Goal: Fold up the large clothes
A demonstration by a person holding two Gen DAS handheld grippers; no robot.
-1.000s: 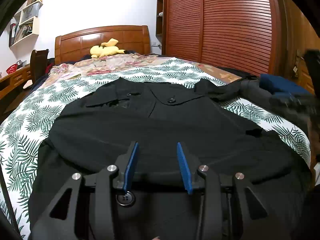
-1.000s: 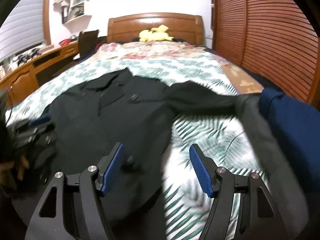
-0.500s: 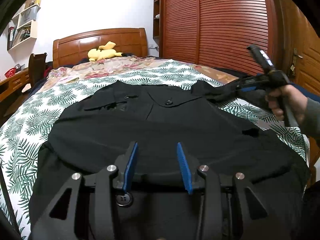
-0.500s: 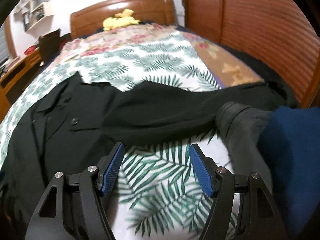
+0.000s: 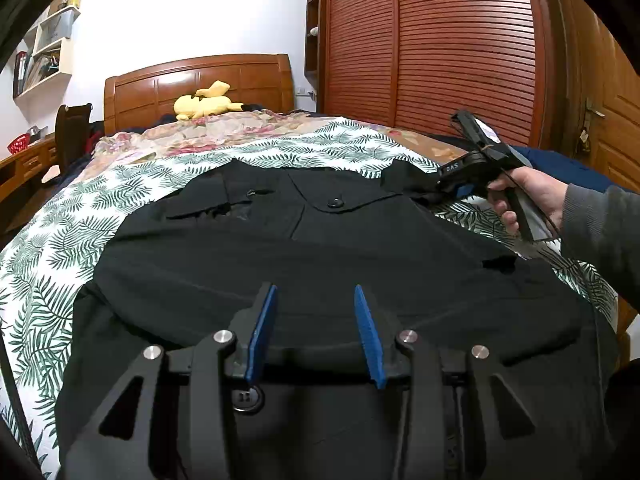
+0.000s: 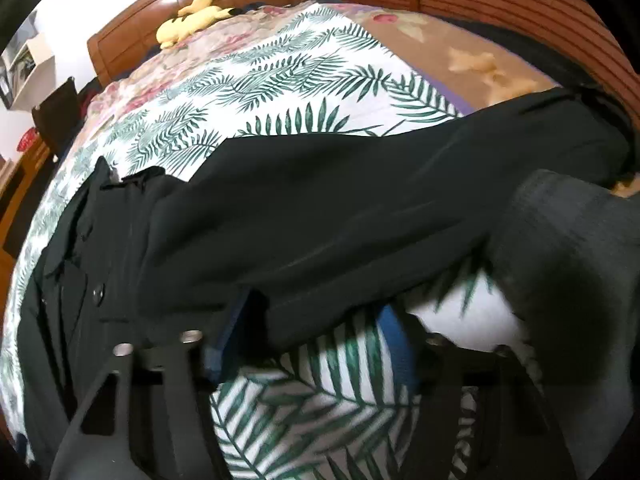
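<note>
- We are holding the left gripper (image 5: 316, 332) low over the near end of the black coat (image 5: 304, 264), its blue pads (image 5: 262, 332) standing apart with nothing between them; the dark cloth is lying under and just ahead of the fingertips, not pinched.
- Just below the left-hand pad a large round button (image 5: 247, 397) of the coat is showing between the black finger arms.
- Ahead of the left gripper the coat is spreading flat across the leaf-print bedcover (image 5: 60, 240), collar end farthest from us, with a second button (image 5: 335, 202) near the lapels.
- Up and to the right of the left gripper, our right hand (image 5: 524, 196) is gripping the handle of the right gripper (image 5: 430, 196), whose tip is lying at the coat's sleeve (image 5: 404, 182).
- In the right wrist view, the right gripper (image 6: 310, 336) has just been closing its jaws, and the lower edge of the sleeve (image 6: 360, 220) is sitting between the blue pads (image 6: 394, 340); the picture is blurred, so we cannot tell whether the pads are already pressing the cloth.
- The sleeve is running from just in front of those fingertips away to the right, over the bedcover.
- To the right of the right gripper a grey garment (image 6: 568, 248) is lying close beside the sleeve.
- Far beyond both grippers a yellow plush toy (image 5: 204, 102) is resting against the wooden headboard (image 5: 192, 80).
- To the far right a slatted wooden wardrobe (image 5: 440, 40) is standing.
</note>
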